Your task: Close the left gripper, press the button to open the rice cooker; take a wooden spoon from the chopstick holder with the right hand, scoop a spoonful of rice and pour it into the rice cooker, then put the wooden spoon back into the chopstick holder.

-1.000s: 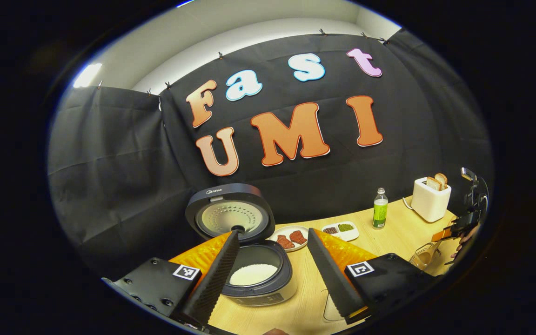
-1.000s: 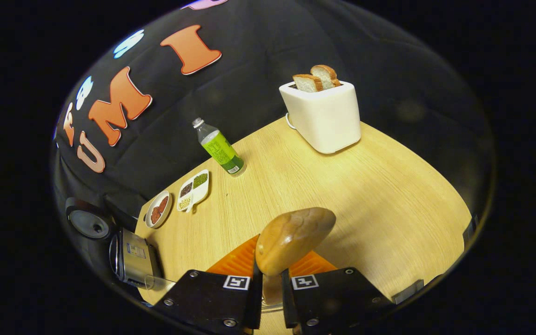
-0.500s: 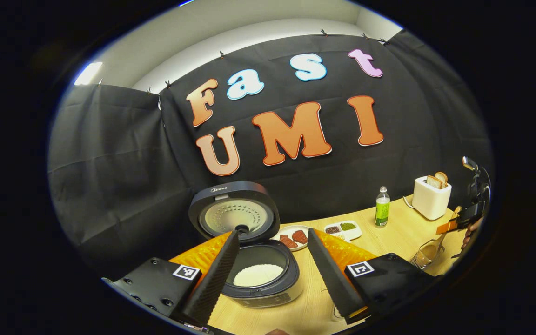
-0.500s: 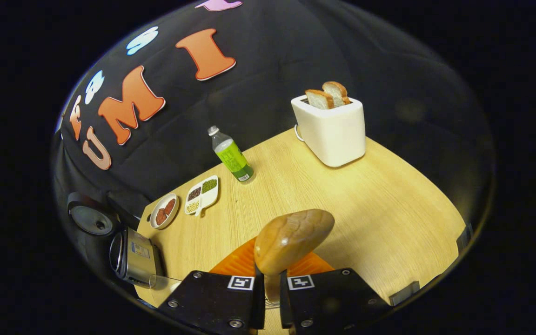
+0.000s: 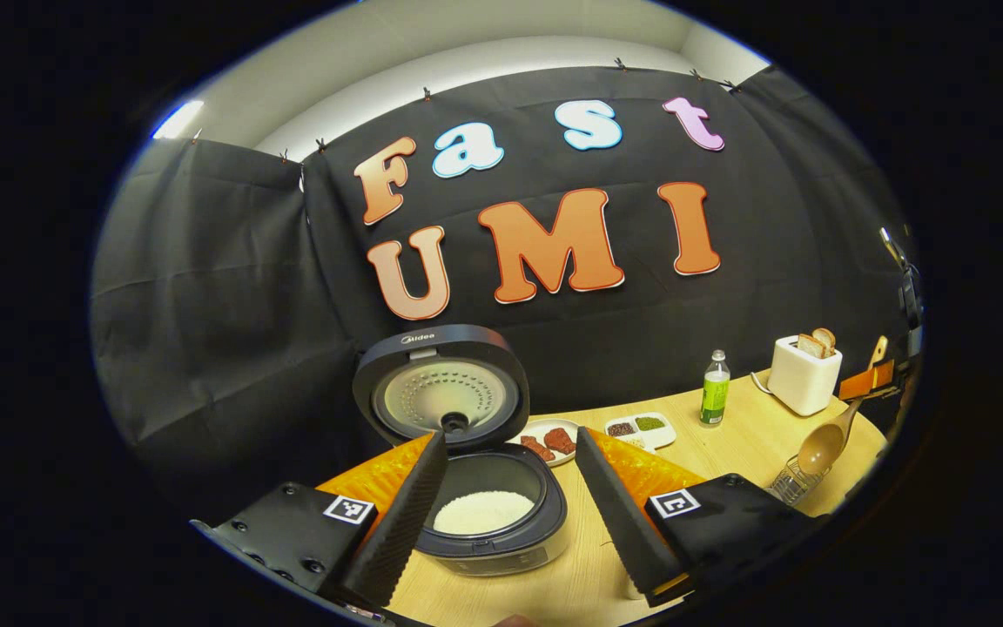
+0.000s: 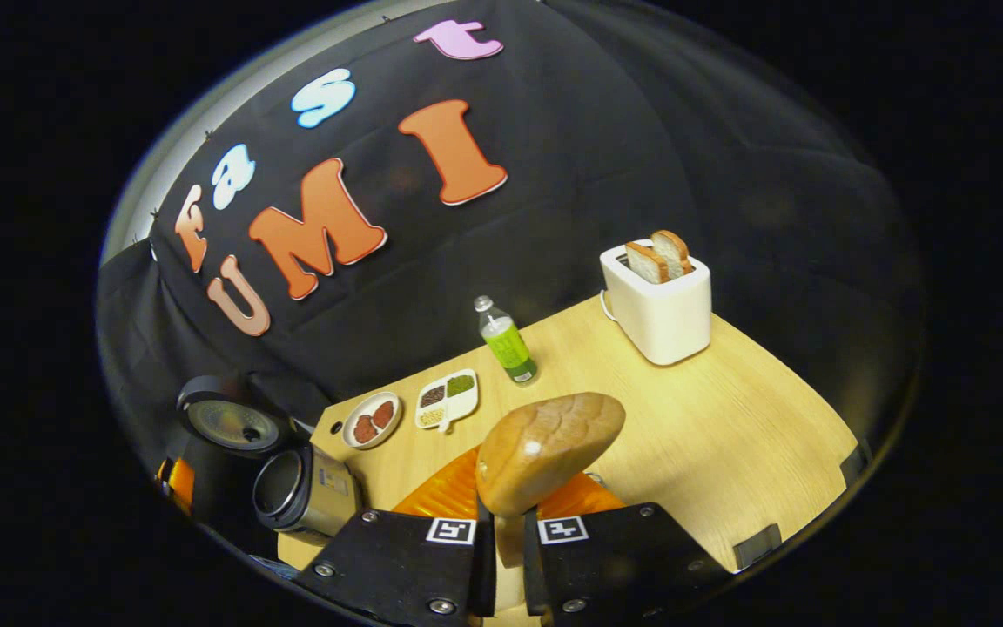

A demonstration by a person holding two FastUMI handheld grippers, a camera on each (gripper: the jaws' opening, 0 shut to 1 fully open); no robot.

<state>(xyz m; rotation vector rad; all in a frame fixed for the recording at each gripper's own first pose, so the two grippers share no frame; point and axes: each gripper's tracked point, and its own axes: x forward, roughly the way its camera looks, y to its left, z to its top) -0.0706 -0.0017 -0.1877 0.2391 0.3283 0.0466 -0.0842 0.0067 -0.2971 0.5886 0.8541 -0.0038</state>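
1. The cooker stands on the bench with its lid raised upright behind the pot and white rice lying in the pot.
2. The left claw hangs just in front of the cooker, its fingers spread wide and holding nothing.
3. The right claw is clamped on the handle of the spoon; both fingers press the handle and the bowl sticks out ahead of them.
4. From the left gripper view, the spoon hangs well to the right of the cooker, bowl down, just above the holder.
5. Right of the cooker, along the back of the bench: a plate, a divided dish, a bottle and a toaster with bread in it.
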